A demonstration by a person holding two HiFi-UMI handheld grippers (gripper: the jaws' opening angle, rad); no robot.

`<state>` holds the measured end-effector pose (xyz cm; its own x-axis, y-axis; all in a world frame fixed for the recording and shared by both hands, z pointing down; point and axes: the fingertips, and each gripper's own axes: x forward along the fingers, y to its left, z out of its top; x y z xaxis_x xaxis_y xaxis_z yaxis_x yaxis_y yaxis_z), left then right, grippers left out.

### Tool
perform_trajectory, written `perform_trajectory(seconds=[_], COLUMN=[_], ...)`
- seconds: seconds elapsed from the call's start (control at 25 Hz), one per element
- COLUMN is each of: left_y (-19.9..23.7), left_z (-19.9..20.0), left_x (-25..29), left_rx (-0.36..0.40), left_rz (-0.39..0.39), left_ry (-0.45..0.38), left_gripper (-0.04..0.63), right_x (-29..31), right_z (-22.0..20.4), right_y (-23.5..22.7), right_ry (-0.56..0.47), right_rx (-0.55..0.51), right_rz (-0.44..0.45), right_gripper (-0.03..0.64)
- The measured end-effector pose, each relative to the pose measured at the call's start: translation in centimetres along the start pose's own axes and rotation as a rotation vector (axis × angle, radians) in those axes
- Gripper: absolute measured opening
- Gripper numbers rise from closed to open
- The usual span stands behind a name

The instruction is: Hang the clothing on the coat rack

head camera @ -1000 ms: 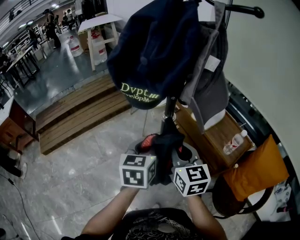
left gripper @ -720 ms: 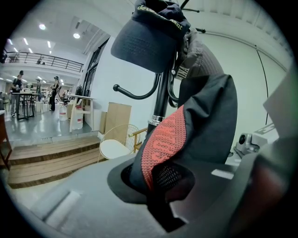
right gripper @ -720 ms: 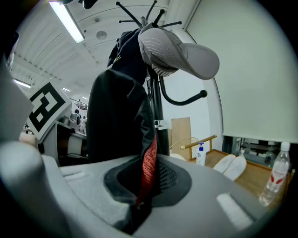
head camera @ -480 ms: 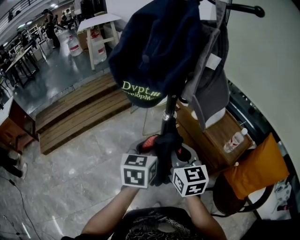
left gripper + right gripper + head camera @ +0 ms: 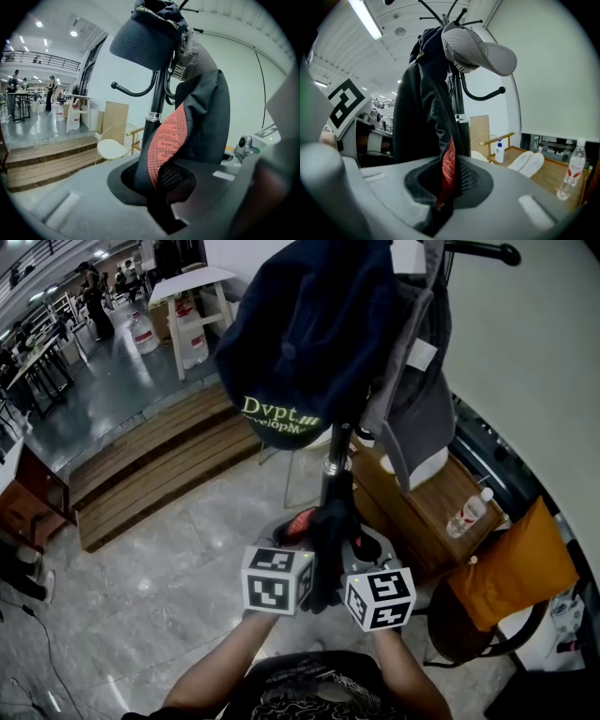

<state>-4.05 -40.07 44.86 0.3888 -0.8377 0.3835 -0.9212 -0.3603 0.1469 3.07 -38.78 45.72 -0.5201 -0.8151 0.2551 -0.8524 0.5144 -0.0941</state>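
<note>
Here | left tongs [image 5: 161, 192], right tongs [image 5: 443, 190] clamped on black garment [image 5: 206, 122] | orange cushion [image 5: 511, 577]: head view only

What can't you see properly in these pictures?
Top of the coat rack: head view, cut off by the upper edge and covered by the blue cap.
Rack foot: head view, behind the dark garment.
Garment's whole shape: every view, bunched in the left gripper and right gripper.
</note>
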Motion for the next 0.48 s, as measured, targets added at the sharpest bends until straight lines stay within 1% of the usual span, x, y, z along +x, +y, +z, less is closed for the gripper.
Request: perform_trajectory(seconds=[0.32,0.48], left_y=[-0.5,-0.9], left_z=[-0.8,-1.1], left_x=[-0.4,-0.7], left_rx=[-0.006,0.008], left_rz=[-0.031,-0.042], left_ry=[0.013,0.022], left_gripper=[0.025,0.026], right_x=[-0.6,-1.0], right_z=[-0.5,-0.5], right_y=[0.6,0.7], right_ry=[0.02,0.022], right_rx=[0.005,0.009], right_rz=[-0.002,-0.011], right_gripper=[0.029,0.037])
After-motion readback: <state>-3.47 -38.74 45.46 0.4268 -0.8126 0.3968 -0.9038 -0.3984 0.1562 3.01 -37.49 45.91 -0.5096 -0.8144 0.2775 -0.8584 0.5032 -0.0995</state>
